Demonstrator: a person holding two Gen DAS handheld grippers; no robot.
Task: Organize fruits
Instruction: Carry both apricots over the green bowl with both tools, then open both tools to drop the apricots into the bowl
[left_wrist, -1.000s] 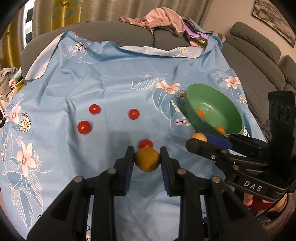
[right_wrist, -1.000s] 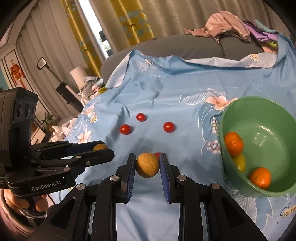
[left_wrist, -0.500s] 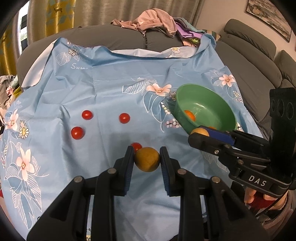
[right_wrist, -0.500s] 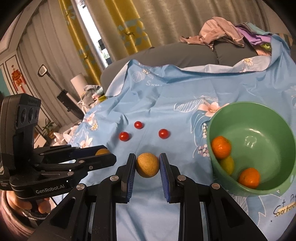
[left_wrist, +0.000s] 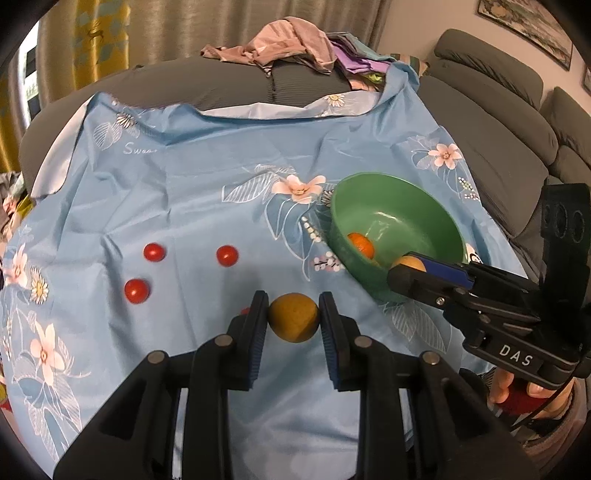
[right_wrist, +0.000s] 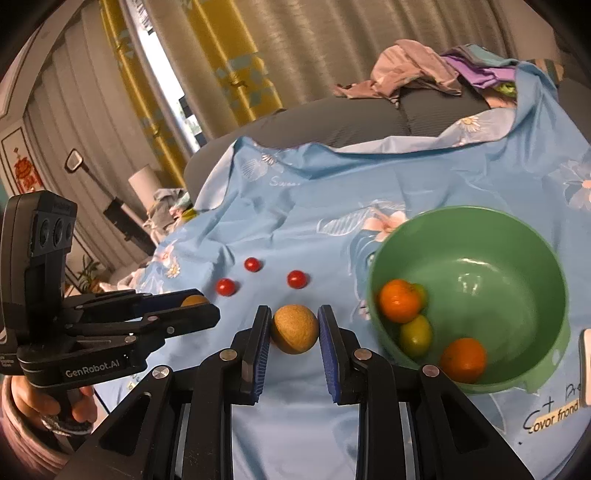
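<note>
Left of the green bowl (right_wrist: 524, 236), the left gripper (left_wrist: 293, 317) pinches a brown fruit (left_wrist: 293, 317) above the cloth (left_wrist: 221, 192). The right gripper (right_wrist: 294, 328) clamps a tan fruit (right_wrist: 294, 328) near the bowl's rim.

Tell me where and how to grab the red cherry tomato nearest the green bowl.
Take the small red cherry tomato across its round middle, coming straight down from above. It sits alone on the blue floral cloth, apart from the others, so fingers fit on both sides. Being small, round and smooth, it will likely roll if pushed sideways. Both grippers are full now.
</note>
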